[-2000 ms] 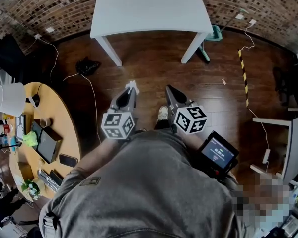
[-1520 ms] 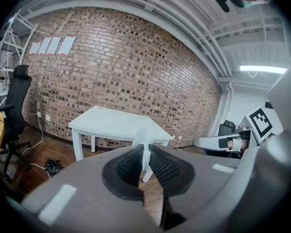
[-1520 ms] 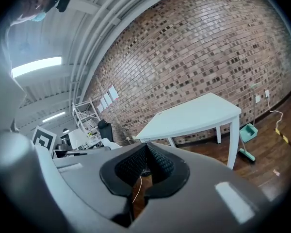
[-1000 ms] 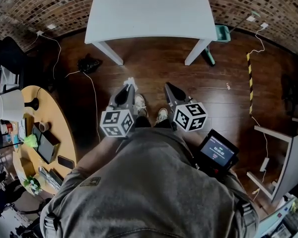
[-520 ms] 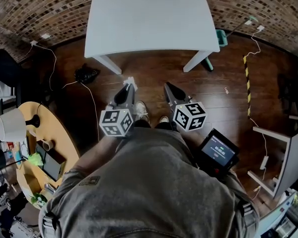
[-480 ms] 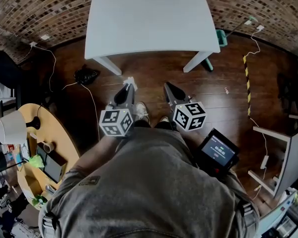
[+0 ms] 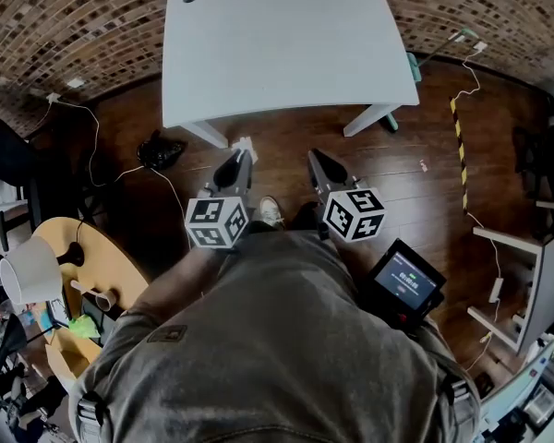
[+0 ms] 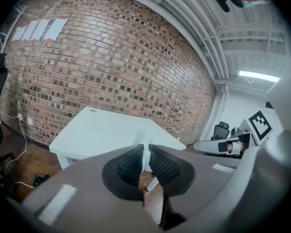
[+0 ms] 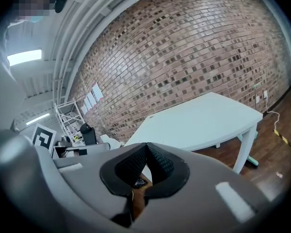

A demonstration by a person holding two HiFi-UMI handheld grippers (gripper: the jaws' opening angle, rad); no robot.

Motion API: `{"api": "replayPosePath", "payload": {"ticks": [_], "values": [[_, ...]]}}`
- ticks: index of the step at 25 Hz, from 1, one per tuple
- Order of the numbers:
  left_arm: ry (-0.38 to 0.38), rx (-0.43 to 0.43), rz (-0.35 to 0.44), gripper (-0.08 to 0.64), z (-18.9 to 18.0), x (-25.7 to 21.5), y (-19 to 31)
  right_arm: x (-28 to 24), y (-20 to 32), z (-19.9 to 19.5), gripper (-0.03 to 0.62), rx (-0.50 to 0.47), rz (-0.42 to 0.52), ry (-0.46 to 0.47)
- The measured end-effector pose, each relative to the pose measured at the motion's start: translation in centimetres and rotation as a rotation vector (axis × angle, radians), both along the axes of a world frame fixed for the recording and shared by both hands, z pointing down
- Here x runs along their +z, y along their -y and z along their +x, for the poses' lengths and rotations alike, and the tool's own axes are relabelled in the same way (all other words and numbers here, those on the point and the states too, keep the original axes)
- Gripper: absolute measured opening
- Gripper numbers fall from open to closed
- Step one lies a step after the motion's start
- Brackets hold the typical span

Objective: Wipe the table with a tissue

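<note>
A white table (image 7: 286, 40) stands ahead of me against the brick wall, its top bare; it also shows in the left gripper view (image 8: 102, 132) and the right gripper view (image 9: 203, 120). My left gripper (image 7: 243, 149) is shut on a small white tissue (image 7: 246, 144), whose tip sticks up between the pads (image 8: 144, 149). My right gripper (image 7: 312, 158) is shut with nothing in it (image 9: 146, 147). Both are held over the wooden floor, short of the table's near edge.
A round wooden table (image 7: 65, 289) with a lamp (image 7: 28, 275) and clutter is at my left. A black bundle (image 7: 159, 149) and cables lie on the floor. A handheld screen (image 7: 404, 282) hangs at my right hip. A white frame (image 7: 522, 275) stands at the right.
I have walked forward: the white table has come nearer and fills more of the head view, the round table has slid back and left. Both grippers keep their pose.
</note>
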State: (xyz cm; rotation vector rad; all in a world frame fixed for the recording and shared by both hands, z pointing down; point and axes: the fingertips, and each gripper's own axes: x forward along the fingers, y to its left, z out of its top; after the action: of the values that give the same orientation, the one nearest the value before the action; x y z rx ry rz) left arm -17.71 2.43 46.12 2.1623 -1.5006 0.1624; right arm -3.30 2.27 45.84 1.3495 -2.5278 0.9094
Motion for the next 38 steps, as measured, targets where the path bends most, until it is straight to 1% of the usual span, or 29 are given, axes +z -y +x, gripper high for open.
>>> {"api": "replayPosePath", "payload": {"ticks": [5,10,18,22,27,31,35,38], "values": [[-0.005,0.007,-0.002,0.032,-0.2,0.3,1.6,0.4,1.5,-0.4,0.014,0.009,0.0,0.001],[0.015,-0.01,-0.007,0.032,-0.6,0.6,3.9,0.6,4.4,-0.6,0.014,-0.003,0.003,0.018],[0.053,-0.071,-0.047,0.032,-0.2,1.7,9.1,0.8,11.0,0.3,0.014,-0.066,0.0,0.04],[0.065,-0.107,-0.063,0.032,-0.2,2.2,10.1,1.2,12.4,0.3,0.014,-0.107,-0.008,0.043],[0.084,-0.154,-0.094,0.032,1.4,2.9,12.9,1.8,15.8,2.0,0.014,-0.157,-0.032,0.05],[0.1,-0.198,-0.118,0.032,2.1,3.4,13.9,2.4,17.3,3.2,0.014,-0.193,-0.052,0.054],[0.113,-0.241,-0.135,0.032,1.9,3.8,14.5,3.1,18.2,3.8,0.014,-0.218,-0.066,0.056],[0.12,-0.252,-0.149,0.032,1.5,4.2,14.8,3.6,18.6,3.9,0.014,-0.222,-0.079,0.055]]}}
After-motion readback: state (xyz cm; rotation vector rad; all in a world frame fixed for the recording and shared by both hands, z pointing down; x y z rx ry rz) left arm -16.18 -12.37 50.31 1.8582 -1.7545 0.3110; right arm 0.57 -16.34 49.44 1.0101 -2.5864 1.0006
